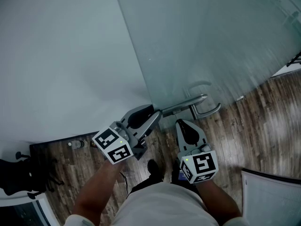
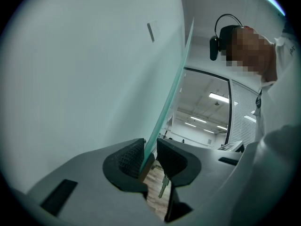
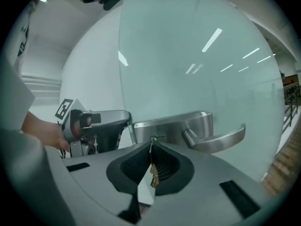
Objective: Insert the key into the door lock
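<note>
A frosted glass door [image 1: 211, 41] carries a steel lock plate [image 3: 174, 128] with a lever handle [image 3: 221, 138]. My right gripper [image 3: 151, 147] is shut on a key [image 3: 151, 166]. The key's tip sits at the keyhole in the near end of the plate; how deep it goes is hidden. In the head view the right gripper [image 1: 184, 124] points at the plate [image 1: 181, 106] just left of the handle [image 1: 209, 111]. My left gripper [image 1: 149, 116] straddles the door's free edge [image 2: 171, 88], pads closed on it. A second key [image 2: 163, 185] hangs below, seen between the left jaws.
A plain pale wall [image 1: 56, 55] meets the door on the left. Wood flooring [image 1: 263, 126] lies below. A black chair base [image 1: 14, 173] stands at the lower left, a small object [image 1: 75, 144] lies by the skirting, and a white panel [image 1: 273, 197] is at the lower right.
</note>
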Tool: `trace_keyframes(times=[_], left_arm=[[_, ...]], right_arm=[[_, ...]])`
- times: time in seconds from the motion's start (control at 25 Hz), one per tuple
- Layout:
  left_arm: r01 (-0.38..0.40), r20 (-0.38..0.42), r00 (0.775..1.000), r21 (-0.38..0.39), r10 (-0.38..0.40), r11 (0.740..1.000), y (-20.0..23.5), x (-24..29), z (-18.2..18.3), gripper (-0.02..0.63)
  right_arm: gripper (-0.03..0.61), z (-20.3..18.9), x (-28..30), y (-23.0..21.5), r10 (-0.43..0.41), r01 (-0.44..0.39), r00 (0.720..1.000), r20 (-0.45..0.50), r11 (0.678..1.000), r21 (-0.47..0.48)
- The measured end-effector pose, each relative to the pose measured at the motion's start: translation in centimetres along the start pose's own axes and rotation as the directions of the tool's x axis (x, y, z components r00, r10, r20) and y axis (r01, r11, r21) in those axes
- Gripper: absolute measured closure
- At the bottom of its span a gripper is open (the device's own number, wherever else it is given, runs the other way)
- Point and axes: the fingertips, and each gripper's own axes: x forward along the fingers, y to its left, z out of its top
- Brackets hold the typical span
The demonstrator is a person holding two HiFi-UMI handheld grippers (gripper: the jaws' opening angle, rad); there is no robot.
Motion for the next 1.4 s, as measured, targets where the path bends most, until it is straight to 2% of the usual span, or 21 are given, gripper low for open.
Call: trace_keyframes(times=[0.04, 0.08, 0.16, 0.24, 0.32, 0.4, 0.48, 0.52, 0.6, 0.8, 0.92, 1.24, 1.4], left_arm=[[0.001, 0.0, 1.0, -0.003, -0.001, 1.0, -0.01, 0.01, -0.01, 0.522], [0.002, 0.0, 1.0, -0.004, -0.002, 1.0, -0.01, 0.02, -0.02, 0.522], [0.003, 0.0, 1.0, -0.004, -0.003, 1.0, 0.01, 0.03, -0.03, 0.522], [0.003, 0.002, 1.0, -0.007, -0.003, 1.0, 0.05, 0.05, -0.09, 0.522], [0.004, 0.005, 1.0, -0.011, -0.004, 1.0, 0.06, 0.09, -0.13, 0.522], [0.005, 0.008, 1.0, -0.014, -0.005, 1.0, 0.08, 0.11, -0.09, 0.522], [0.004, 0.011, 1.0, -0.016, -0.004, 1.0, 0.12, 0.05, -0.09, 0.522], [0.003, 0.012, 1.0, -0.017, -0.003, 1.0, 0.13, 0.03, -0.1, 0.522], [0.004, 0.009, 1.0, -0.012, -0.004, 1.0, 0.13, 0.03, -0.11, 0.522], [0.026, -0.015, 1.0, 0.03, -0.026, 0.999, 0.06, 0.06, -0.02, 0.522], [0.023, -0.003, 1.0, 0.037, -0.023, 0.999, 0.05, 0.06, 0.07, 0.522], [0.005, 0.006, 1.0, 0.05, -0.005, 0.999, 0.02, 0.04, 0.2, 0.522], [-0.005, -0.006, 1.0, 0.076, 0.005, 0.997, -0.01, 0.09, 0.2, 0.523]], right_arm=[[0.56, 0.05, 0.0, -0.02, -0.006, 0.006, 1.0, -0.003, 1.0, -0.019], [0.56, 0.14, 0.02, 0.03, -0.025, 0.024, 1.0, -0.01, 0.996, -0.084], [0.56, 0.28, 0.05, 0.27, -0.08, 0.072, 0.997, -0.021, 0.967, -0.244], [0.56, 0.15, 0.08, 0.4, -0.114, 0.098, 0.993, -0.032, 0.942, -0.322], [0.56, 0.12, 0.11, 0.34, -0.103, 0.091, 0.994, -0.029, 0.96, -0.263], [0.56, 0.13, 0.14, 0.1, -0.048, 0.046, 0.999, -0.024, 0.994, -0.095], [0.56, 0.04, 0.14, -0.04, 0.001, 0.0, 1.0, -0.018, 0.999, 0.043], [0.56, 0.02, 0.14, -0.05, 0.011, -0.01, 1.0, -0.016, 0.998, 0.069], [0.56, 0.07, 0.11, -0.03, 0.009, -0.008, 1.0, -0.018, 0.998, 0.058], [0.56, 0.3, 0.01, 0.27, -0.046, 0.04, 0.998, -0.038, 0.988, -0.15], [0.56, 0.13, 0.02, 0.3, -0.063, 0.052, 0.997, -0.044, 0.978, -0.203], [0.56, 0.44, 0.03, 0.33, -0.044, 0.041, 0.999, -0.02, 0.991, -0.129], [0.56, 0.31, 0.16, 0.26, -0.053, 0.046, 0.997, -0.057, 0.992, -0.117]])
